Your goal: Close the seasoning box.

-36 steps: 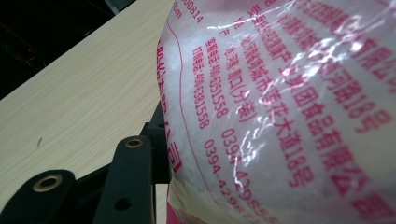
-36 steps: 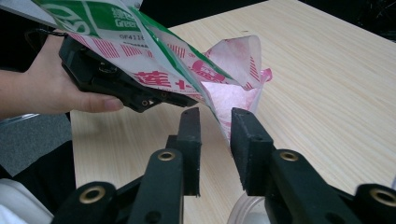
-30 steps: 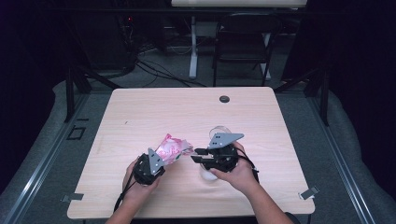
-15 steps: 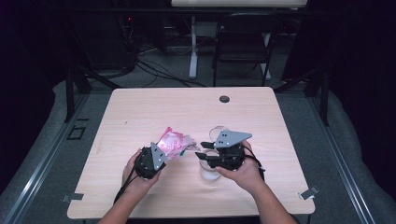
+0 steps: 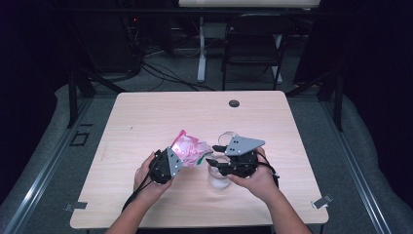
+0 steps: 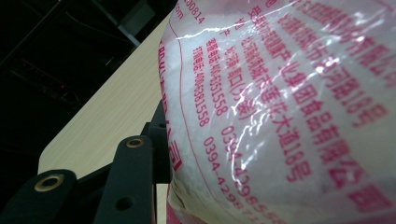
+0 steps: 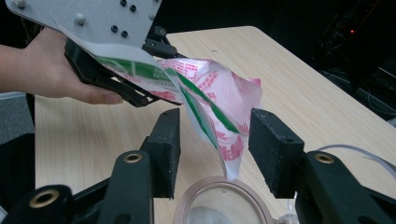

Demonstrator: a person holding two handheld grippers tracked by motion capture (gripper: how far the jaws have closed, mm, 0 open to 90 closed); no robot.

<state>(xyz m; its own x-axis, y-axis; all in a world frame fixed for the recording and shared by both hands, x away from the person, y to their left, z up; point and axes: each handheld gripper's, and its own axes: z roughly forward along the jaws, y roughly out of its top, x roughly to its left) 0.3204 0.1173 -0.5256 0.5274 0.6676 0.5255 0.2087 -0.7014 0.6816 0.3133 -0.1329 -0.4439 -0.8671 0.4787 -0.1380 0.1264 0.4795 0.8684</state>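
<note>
A pink-and-white printed plastic bag [image 5: 187, 148] of white granules hangs above the table, and my left gripper [image 5: 179, 157] is shut on it. In the left gripper view the bag [image 6: 289, 116] hides all but one black finger [image 6: 135, 172]. My right gripper [image 7: 215, 144] is open, its pads on either side of the bag's [image 7: 210, 88] lower corner without touching it. That corner hangs over the mouth of a clear cup [image 7: 187, 200]. In the high view the cup [image 5: 218, 179] stands under my right gripper [image 5: 214, 155].
The light wooden table [image 5: 146, 117] has a small black disc [image 5: 234, 103] near its far edge. A clear ring-shaped lid [image 5: 225, 136] lies just beyond the right gripper. A folding chair [image 5: 253, 44] and cables sit on the floor beyond the table.
The left gripper has carried the bag slightly right and up toward the cup. The right gripper shifted a little right, so the cup below now shows.
</note>
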